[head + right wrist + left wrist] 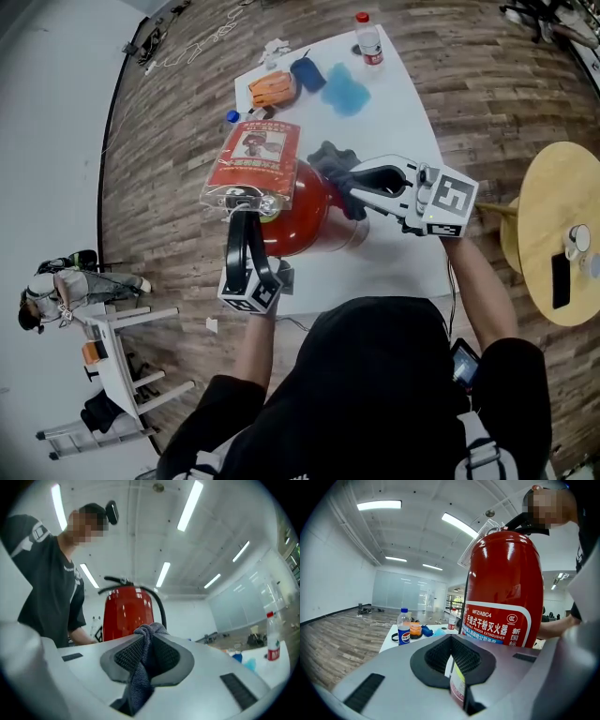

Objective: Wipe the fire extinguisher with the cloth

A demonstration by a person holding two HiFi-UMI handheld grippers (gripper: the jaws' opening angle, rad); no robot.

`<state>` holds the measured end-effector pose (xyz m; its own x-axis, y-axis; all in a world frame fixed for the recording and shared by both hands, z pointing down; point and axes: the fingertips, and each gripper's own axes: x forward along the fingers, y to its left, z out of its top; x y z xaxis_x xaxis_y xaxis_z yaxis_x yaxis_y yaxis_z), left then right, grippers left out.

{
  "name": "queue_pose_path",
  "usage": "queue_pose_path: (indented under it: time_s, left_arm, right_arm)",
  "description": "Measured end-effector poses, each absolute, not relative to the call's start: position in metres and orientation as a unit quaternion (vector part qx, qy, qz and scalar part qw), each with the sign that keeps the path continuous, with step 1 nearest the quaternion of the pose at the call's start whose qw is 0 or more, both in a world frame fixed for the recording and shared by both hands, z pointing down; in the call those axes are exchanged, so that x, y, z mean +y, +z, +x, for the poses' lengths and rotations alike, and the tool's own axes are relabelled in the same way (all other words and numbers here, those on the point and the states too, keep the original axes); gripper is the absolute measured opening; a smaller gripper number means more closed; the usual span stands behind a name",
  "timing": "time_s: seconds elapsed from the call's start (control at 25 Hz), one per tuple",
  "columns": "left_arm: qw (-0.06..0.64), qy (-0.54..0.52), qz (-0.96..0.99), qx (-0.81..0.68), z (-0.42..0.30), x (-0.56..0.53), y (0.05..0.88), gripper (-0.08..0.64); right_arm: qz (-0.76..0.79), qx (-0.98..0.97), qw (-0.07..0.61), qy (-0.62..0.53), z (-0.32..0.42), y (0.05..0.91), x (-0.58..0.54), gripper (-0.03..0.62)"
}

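Note:
The red fire extinguisher (305, 220) stands upright on the white table (403, 267), with a plastic-sleeved label card (255, 157) hanging over its top. In the left gripper view its body (504, 578) rises just behind the jaws. My left gripper (244, 214) (452, 667) is at its near left side, shut on a thin card-like tag (458, 684) with a red lower part. My right gripper (349, 187) (145, 653) is shut on a dark grey cloth (336, 169) (140, 679), held at the extinguisher's (124, 613) upper right side. Whether the cloth touches the extinguisher I cannot tell.
At the table's far end lie a clear bottle (369, 39), a light blue cloth (347, 89), a dark blue object (307, 73), an orange item (272, 89) and a cola bottle (232, 117). A round wooden table (553, 187) stands right. A person (56, 289) sits far left by a white rack (117, 370).

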<state>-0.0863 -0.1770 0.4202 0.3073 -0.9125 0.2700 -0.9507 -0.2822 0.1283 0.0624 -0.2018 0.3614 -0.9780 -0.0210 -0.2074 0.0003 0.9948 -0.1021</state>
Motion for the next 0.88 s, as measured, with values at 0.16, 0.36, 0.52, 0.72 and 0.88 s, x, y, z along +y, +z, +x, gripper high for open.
queue_pose_path:
  time_s: [0.16, 0.36, 0.52, 0.72, 0.88]
  left_arm:
    - [0.125, 0.067, 0.790, -0.597, -0.085, -0.175, 0.413, 0.023]
    - [0.117, 0.056, 0.767, -0.628, -0.082, -0.156, 0.398, 0.023]
    - [0.113, 0.047, 0.759, -0.640, -0.076, -0.137, 0.396, 0.021]
    - [0.108, 0.046, 0.769, -0.629, -0.064, -0.117, 0.398, 0.023]
    - [0.106, 0.044, 0.783, -0.611, -0.061, -0.112, 0.398, 0.023]
  right_arm:
    - [-0.011, 0.988, 0.150, 0.022, 0.069, 0.283, -0.193, 0.071]
    - [-0.023, 0.985, 0.152, -0.073, 0.072, 0.322, -0.194, 0.071]
    - [-0.062, 0.979, 0.124, -0.150, 0.071, 0.389, -0.198, 0.071]
    - [-0.102, 0.978, 0.069, -0.167, 0.068, 0.435, -0.196, 0.071]
    - [-0.141, 0.969, 0.047, -0.197, 0.063, 0.460, -0.205, 0.071]
